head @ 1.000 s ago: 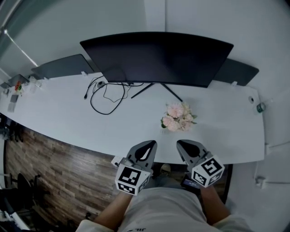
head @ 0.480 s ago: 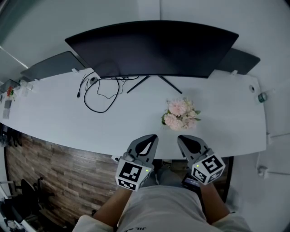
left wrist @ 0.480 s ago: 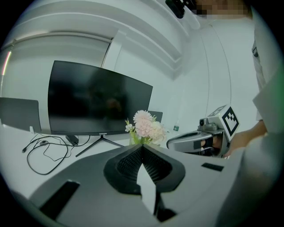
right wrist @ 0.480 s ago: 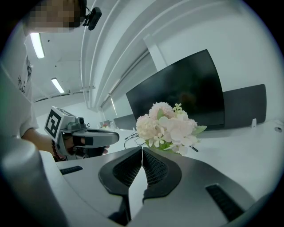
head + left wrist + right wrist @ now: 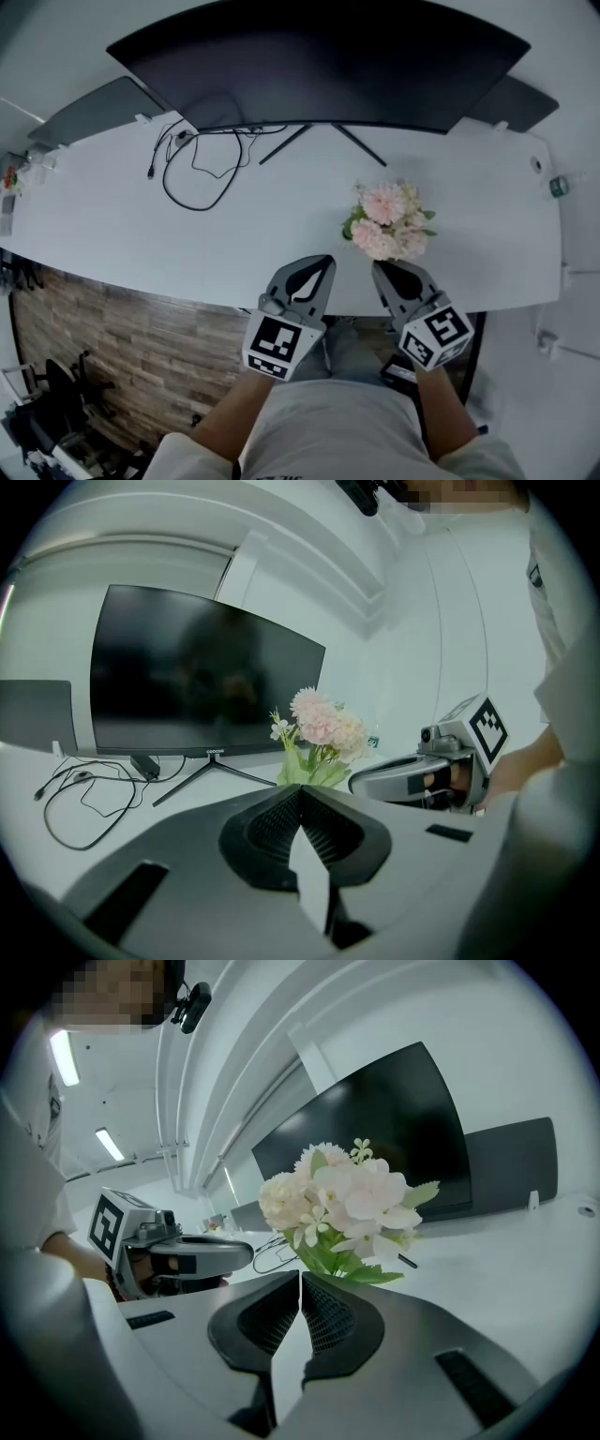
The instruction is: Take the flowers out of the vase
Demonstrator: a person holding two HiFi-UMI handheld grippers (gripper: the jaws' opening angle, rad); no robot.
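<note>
Barely begun: no grip yet on the pink flowers, upright near the front edge of the counter, vase hidden beneath the blooms. Closed and empty, both left tool and right tool, just short of them. Left to do: open, grasp the stems, lift out.

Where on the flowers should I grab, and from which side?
Probably take the green stems just under the pink flowers, coming from the near side with the right hand-held gripper: stems bunch narrow there, blooms are wide and soft.

Head view steeply downward, gripper views low, sharing flowers
</note>
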